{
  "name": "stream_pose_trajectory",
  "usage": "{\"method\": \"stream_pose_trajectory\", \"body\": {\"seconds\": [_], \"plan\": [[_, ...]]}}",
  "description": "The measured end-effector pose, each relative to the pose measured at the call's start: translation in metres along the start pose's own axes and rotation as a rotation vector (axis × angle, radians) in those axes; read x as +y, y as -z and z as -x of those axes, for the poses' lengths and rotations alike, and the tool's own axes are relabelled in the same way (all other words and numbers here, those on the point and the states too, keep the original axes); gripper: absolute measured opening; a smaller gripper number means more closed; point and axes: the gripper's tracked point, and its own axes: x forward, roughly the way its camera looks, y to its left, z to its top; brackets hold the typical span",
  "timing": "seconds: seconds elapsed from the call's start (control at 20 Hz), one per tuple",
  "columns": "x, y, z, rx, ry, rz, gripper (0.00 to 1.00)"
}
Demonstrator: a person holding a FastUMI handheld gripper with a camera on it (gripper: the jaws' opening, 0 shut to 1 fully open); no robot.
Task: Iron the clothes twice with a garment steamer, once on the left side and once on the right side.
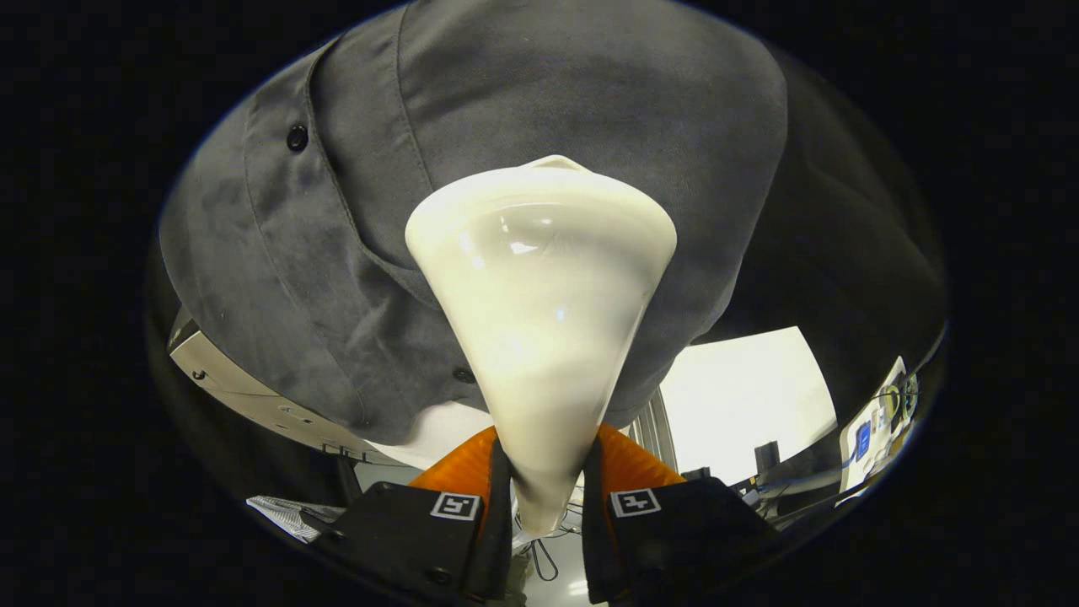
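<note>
A cream-white garment steamer (539,312) stands up between my fingers, its narrow neck clamped by both of them and its wide head flaring out beyond them. My gripper (546,489) is shut on that neck. The steamer's head lies against a dark grey shirt (523,101) that hangs just ahead. The shirt's button placket with a black button (297,137) runs down to the left of the steamer head. A second button (463,375) sits near the hem beside the steamer's neck. The part of the shirt behind the steamer head is hidden.
A light metal frame piece (253,396) passes below the shirt's hem on the left. A bright white panel (742,396) shows under the shirt on the right, with cables and small devices (877,421) beside it. A thin cord (539,556) hangs below the steamer.
</note>
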Motion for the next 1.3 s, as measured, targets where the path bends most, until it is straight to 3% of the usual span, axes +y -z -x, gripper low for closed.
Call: {"method": "stream_pose_trajectory", "body": {"seconds": [0.65, 1.05, 1.3], "plan": [[-0.017, 0.057, -0.007, 0.081, 0.039, -0.053, 0.42], [-0.009, 0.043, 0.029, 0.009, 0.059, -0.131, 0.42], [0.010, -0.004, 0.070, -0.096, 0.029, -0.117, 0.42]]}}
